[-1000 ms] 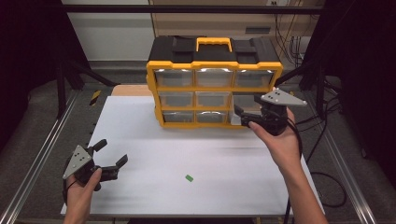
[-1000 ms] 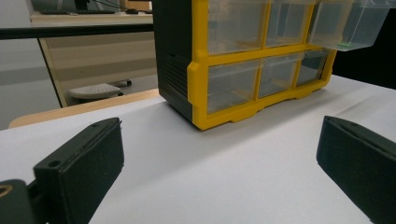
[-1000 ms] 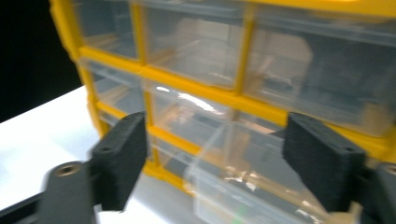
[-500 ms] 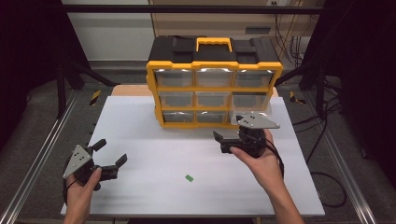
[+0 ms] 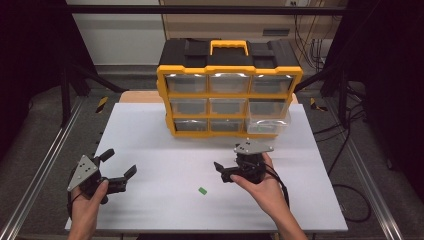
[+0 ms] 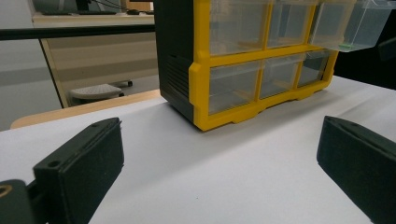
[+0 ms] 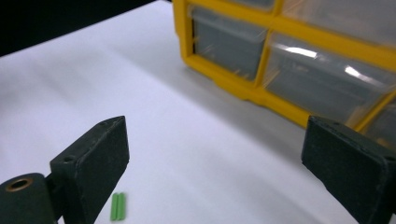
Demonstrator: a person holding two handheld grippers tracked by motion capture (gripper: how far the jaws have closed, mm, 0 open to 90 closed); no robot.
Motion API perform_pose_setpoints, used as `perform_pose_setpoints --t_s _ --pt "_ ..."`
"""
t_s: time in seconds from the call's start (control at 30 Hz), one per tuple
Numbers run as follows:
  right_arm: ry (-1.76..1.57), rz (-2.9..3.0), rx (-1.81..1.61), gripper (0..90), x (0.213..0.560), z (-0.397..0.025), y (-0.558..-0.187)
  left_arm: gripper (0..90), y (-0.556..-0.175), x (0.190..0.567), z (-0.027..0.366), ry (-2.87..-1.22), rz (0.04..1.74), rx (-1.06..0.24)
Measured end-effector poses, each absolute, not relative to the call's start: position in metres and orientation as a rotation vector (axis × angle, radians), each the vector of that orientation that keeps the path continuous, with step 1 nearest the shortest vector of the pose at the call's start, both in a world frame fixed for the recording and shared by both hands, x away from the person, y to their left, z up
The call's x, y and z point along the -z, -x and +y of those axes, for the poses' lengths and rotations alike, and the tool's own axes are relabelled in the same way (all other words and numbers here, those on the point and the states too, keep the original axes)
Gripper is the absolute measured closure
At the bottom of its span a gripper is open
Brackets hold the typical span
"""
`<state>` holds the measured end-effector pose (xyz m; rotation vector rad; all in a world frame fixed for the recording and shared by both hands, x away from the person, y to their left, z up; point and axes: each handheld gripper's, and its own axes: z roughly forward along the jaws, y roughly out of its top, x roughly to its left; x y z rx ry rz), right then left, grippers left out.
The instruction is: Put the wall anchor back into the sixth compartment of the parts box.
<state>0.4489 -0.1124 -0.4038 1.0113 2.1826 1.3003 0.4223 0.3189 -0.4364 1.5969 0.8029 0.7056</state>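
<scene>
A yellow-and-black drawer organizer (image 5: 230, 87) stands at the back of the white table (image 5: 150, 130). Its middle-right clear drawer (image 5: 268, 120) is pulled out, and something small and green lies inside it (image 6: 345, 45). A small green piece (image 5: 202, 190) lies on the table near the front. My right gripper (image 5: 223, 171) is open just right of and behind that piece, pointing left. Between its jaws (image 7: 219, 163) is bare table, with the green piece (image 7: 118, 206) by the left jaw. My left gripper (image 5: 120, 161) is held open and empty at the front left, facing the organizer (image 6: 233, 70).
Metal rails run along both sides of the table, with dark floor and cables beyond. A wooden surface edge (image 6: 84, 107) shows behind the white table at the left of the organizer. Open white surface lies between the two grippers.
My right gripper has drawn back from the pulled-out drawer, moving left and toward the front until it is beside the green piece. The left gripper has stayed put.
</scene>
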Motion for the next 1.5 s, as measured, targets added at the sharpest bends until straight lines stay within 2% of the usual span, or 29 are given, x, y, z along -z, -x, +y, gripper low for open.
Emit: perform_pose_setpoints --t_s 0.63,0.8,1.2,1.5 --pt "-0.968 2.430 -1.189 13.7 0.441 -0.076 -0.442 0.7 -0.422 0.436 0.317 -1.601 0.789 -0.695" --pt "-0.964 2.474 -1.145 19.2 0.448 -0.072 -0.440 0.7 -0.423 0.436 0.317 -1.600 0.788 -0.691" --pt "-0.949 2.568 -1.084 39.7 0.461 -0.064 -0.438 0.7 -0.424 0.436 0.315 -1.608 0.780 -0.691" --pt "-0.927 2.606 -1.081 51.8 0.465 -0.061 -0.435 0.7 -0.423 0.436 0.315 -1.609 0.779 -0.689"
